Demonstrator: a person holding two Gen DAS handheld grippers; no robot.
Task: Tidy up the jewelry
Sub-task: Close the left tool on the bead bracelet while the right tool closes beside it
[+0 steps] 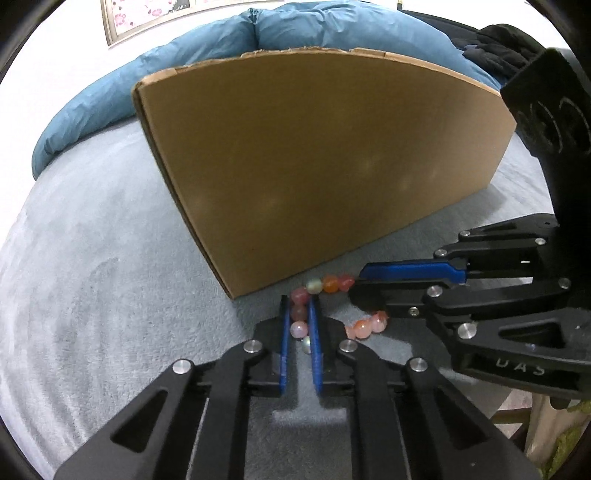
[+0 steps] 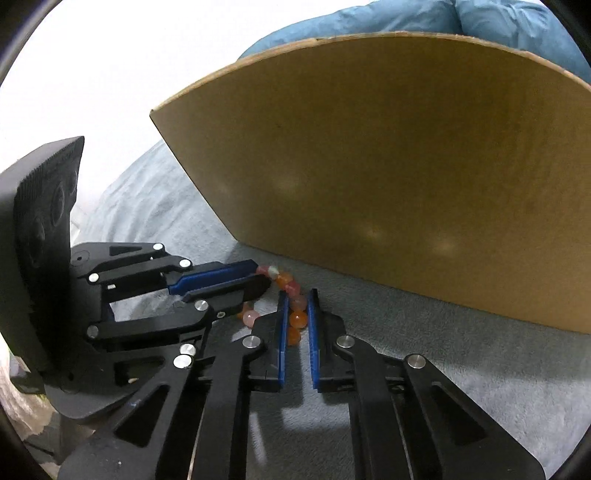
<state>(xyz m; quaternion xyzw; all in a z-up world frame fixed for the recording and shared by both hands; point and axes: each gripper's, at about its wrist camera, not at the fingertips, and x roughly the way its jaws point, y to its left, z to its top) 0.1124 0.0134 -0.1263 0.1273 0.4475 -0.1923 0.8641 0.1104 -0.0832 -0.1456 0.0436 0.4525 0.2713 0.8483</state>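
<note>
Left gripper (image 1: 298, 301) jaws clamped on bead bracelet (image 1: 334, 283), right gripper (image 2: 297, 295) jaws clamping its other side, cardboard box (image 1: 314, 155) behind

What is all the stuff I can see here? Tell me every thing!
Round-bead bracelet: one, with pink, orange and pale beads, lying on the blanket in front of the box, gripped at two spots.
Brown cardboard box: one, standing on the blanket behind the bracelet.
Fluffy grey-blue blanket: one, spread under everything.
Puffy blue duvet: one, bunched up behind the box.
Framed flower picture: one, pink and white, on the wall at top left.
Black cloth: one heap, top right; I cannot tell what it is.
Left hand-held gripper: one, black with blue fingers, shut on the bracelet.
Right hand-held gripper: one, black with blue fingers, shut on the bracelet.
</note>
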